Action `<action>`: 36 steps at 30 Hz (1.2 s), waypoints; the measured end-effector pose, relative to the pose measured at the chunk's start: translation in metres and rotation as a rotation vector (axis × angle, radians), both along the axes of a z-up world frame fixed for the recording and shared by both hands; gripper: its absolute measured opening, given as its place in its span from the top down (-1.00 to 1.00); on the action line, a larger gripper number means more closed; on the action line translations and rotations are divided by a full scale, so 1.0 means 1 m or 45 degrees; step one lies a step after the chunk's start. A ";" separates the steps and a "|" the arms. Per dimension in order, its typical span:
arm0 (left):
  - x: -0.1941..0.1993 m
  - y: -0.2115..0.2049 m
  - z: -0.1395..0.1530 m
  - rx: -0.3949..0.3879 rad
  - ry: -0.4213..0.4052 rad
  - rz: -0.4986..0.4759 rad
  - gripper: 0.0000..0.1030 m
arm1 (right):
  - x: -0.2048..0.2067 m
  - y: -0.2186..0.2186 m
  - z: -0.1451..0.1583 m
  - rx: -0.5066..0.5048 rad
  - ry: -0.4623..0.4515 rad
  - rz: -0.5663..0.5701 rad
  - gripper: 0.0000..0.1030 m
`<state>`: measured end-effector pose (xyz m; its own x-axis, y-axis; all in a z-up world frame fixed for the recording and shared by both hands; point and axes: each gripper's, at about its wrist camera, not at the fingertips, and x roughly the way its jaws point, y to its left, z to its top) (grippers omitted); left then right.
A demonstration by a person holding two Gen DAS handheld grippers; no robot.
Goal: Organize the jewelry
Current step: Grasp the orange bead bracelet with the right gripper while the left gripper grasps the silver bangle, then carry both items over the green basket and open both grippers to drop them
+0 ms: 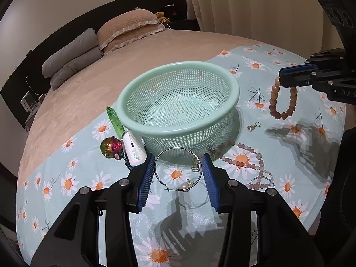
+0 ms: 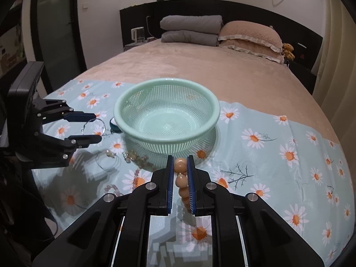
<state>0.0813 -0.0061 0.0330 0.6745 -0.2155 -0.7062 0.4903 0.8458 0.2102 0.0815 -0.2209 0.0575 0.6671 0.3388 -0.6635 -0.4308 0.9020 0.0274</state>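
Where the right gripper [image 2: 180, 166] fills the bottom of its own view, its jaws are seen pinched on a beaded bracelet [image 2: 180, 166] of round, smooth, peach-toned beads; the lower part of the loop is hidden behind the jaws there, but in the left wrist view it is shown hanging free [image 1: 282, 99] in the air, right of the basket. A thin silver wire hoop [image 1: 178, 169] with a single pearl is held across the half-spread jaws of the left gripper [image 1: 179, 173], both ribbed blue pads touching its rim; whether it is squeezed cannot be told. Below it, a string of pink beads [image 1: 244, 162] is laid in loose curves on the daisy-print cloth [image 1: 289, 187], its near end cut off by the gripper body. Two small metal charms [image 1: 253, 127] are seen close to the basket, too small to be made out. Left of the basket, an iridescent faceted ornament [image 1: 110, 148], a white device [image 1: 133, 152] and a green strip [image 1: 114, 122] are partly hidden by one another. One mint-green plastic basket [image 1: 178, 98], round and perforated in a grid, is set on the cloth with nothing in it. Beyond, four pillows are stacked in two pairs on the plush beige bed [image 1: 133, 60].
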 end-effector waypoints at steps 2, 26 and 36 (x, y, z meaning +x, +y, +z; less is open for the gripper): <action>0.001 0.000 0.011 0.006 -0.038 0.026 0.14 | 0.000 -0.002 0.015 0.017 -0.043 -0.012 0.78; 0.093 -0.026 0.018 -0.014 0.012 -0.012 0.13 | 0.107 0.033 0.018 0.158 0.037 -0.029 0.78; 0.105 -0.021 0.001 -0.017 0.052 0.002 0.12 | 0.114 0.030 -0.010 0.118 0.079 -0.067 0.72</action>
